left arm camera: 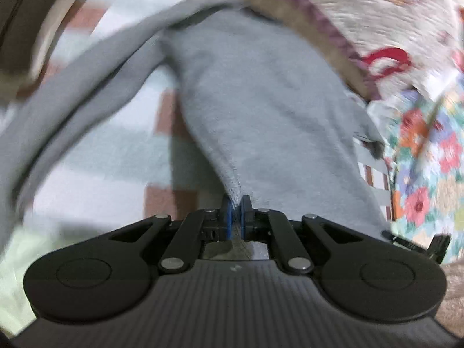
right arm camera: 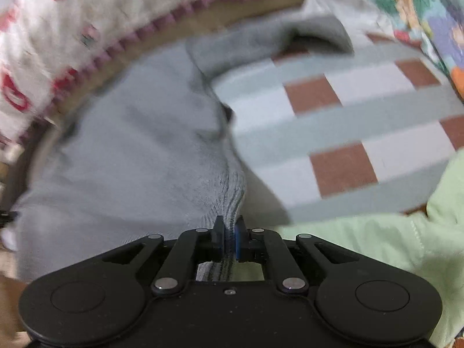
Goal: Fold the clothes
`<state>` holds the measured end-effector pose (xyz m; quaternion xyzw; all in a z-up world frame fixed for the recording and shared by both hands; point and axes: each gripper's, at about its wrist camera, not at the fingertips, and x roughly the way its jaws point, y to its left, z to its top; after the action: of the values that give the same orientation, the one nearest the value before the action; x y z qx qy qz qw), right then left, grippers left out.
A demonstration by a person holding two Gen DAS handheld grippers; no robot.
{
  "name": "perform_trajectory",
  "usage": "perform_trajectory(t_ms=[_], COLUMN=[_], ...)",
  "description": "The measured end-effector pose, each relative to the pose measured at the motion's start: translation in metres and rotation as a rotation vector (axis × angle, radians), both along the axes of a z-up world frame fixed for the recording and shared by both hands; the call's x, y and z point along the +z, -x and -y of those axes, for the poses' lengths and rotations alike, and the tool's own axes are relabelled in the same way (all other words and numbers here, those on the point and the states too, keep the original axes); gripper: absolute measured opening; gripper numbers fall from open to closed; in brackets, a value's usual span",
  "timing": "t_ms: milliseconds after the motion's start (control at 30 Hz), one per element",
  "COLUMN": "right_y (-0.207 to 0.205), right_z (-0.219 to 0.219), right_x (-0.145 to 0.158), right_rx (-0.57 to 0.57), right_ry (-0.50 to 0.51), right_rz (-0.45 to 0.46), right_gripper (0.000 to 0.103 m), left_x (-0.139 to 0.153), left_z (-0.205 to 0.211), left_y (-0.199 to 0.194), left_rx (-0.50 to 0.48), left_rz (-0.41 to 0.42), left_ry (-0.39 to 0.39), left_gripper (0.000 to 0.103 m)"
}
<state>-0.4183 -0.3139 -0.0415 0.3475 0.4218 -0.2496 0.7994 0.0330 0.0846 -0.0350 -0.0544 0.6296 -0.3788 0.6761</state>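
Two hand-held black two-finger grippers are each pinching the ribbed hem of a soft grey knit sweatshirt that is lying spread across a bed. The left gripper is clamped tight on one corner of that hem, its blue pads pressed together with the fabric between them; the right gripper is likewise clamped on ribbed hem at another point. Both views are blurred. The sweatshirt is resting on a checked bedsheet of pale green, white and rust-brown squares. To fold well, both corners probably need lifting evenly, keeping the hem taut between the grips so the cloth is not bunching, then carrying it over toward the far end of the sweatshirt. Beyond the sweatshirt, a white quilt with red motifs and a purple zigzag border is lying along its far edge. A flowered fabric is sitting beside the sweatshirt, and a pale green garment is lying just next to the right gripper.
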Motion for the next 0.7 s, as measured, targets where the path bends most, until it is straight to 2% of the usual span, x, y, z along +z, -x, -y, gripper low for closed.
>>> perform_trajectory(t_ms=[67,133,200,233,267,333,367,400,433,500,567,633,667,700], right_y=[-0.01,-0.011,-0.008,-0.005,0.0,0.008,0.016,0.021,0.026,0.032,0.03,0.022,0.017,0.013], right_z=[-0.002,0.0,0.003,0.005,0.008,0.007,0.009,0.008,0.008,0.005,0.001,-0.004,-0.006,-0.006], right_x=[-0.015,-0.02,-0.02,-0.019,-0.018,-0.016,-0.016,-0.017,-0.019,-0.023,-0.031,-0.041,-0.046,-0.039], right_rx=[0.011,-0.02,-0.056,-0.076,-0.094,-0.134,-0.158,-0.181,-0.203,-0.239,-0.258,-0.254,-0.243,-0.206], right_ry=[0.026,0.013,-0.005,-0.018,-0.037,-0.097,-0.144,-0.185,-0.225,-0.292,-0.328,-0.345,-0.35,-0.309], right_rz=[-0.072,-0.076,-0.064,-0.048,-0.024,0.036,0.083,0.121,0.158,0.21,0.231,0.237,0.235,0.245], right_gripper=[0.007,0.008,0.01,0.011,0.017,0.02,0.024,0.035,0.042,0.056,0.059,0.06,0.049,0.009], left_x=[-0.017,-0.027,-0.027,-0.027,-0.028,-0.034,-0.038,-0.043,-0.049,-0.056,-0.056,-0.051,-0.042,-0.034], left_z=[0.003,0.013,0.019,0.022,0.021,0.029,0.034,0.04,0.047,0.059,0.065,0.067,0.063,0.059], left_y=[0.009,0.018,0.022,0.022,0.021,0.021,0.021,0.024,0.027,0.031,0.036,0.039,0.04,0.041], left_rx=[0.004,-0.026,-0.037,-0.025,-0.02,-0.035,-0.045,-0.066,-0.094,-0.141,-0.174,-0.204,-0.219,-0.234], left_rz=[-0.043,-0.07,-0.079,-0.092,-0.111,-0.125,-0.13,-0.131,-0.129,-0.118,-0.105,-0.09,-0.077,-0.065], left_ry=[-0.028,-0.066,-0.063,-0.049,-0.043,-0.089,-0.118,-0.162,-0.216,-0.267,-0.26,-0.227,-0.195,-0.163], left_gripper=[0.006,0.015,0.041,0.043,0.047,0.058,0.062,0.062,0.062,0.062,0.058,0.032,0.008,0.006])
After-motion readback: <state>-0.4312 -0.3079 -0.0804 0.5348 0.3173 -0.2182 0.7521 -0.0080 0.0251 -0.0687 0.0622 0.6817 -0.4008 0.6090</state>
